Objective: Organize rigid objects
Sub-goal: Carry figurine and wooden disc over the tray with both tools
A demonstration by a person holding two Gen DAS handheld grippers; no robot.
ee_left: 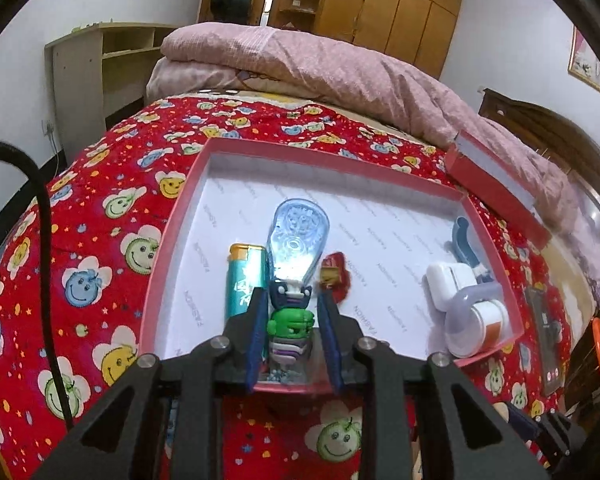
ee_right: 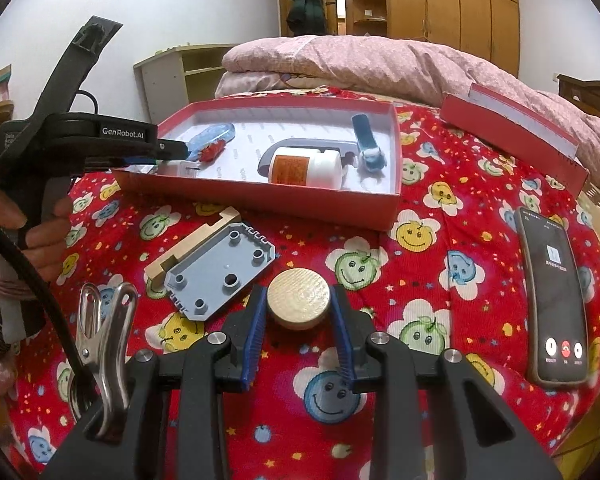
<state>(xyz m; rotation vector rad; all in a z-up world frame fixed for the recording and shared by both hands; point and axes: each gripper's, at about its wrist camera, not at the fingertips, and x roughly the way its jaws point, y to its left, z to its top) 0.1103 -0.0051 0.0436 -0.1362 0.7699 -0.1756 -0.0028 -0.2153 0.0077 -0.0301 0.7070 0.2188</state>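
Note:
My left gripper [ee_left: 291, 300] is shut on a small green-headed toy figure [ee_left: 290, 326], held just over the near edge of the red box [ee_left: 172, 216]. The box holds a teal lighter [ee_left: 246, 284], a clear blue correction tape [ee_left: 298, 236], a tiny red figure [ee_left: 334, 276], a white charger [ee_left: 448, 284], a white roller [ee_left: 484, 320] and a blue clip [ee_left: 466, 240]. My right gripper [ee_right: 299, 304] is shut on a round wooden disc [ee_right: 299, 298] that lies on the bedspread. From the right wrist, the left gripper [ee_right: 172, 150] reaches into the box [ee_right: 256, 196] from the left.
A grey plastic plate [ee_right: 220, 272], a wooden piece [ee_right: 196, 240] and a metal clip [ee_right: 104, 320] lie on the red bedspread left of the disc. A phone [ee_right: 552, 296] lies at the right. The box lid [ee_right: 512, 132] rests behind it. A folded pink quilt [ee_right: 360, 60] fills the back.

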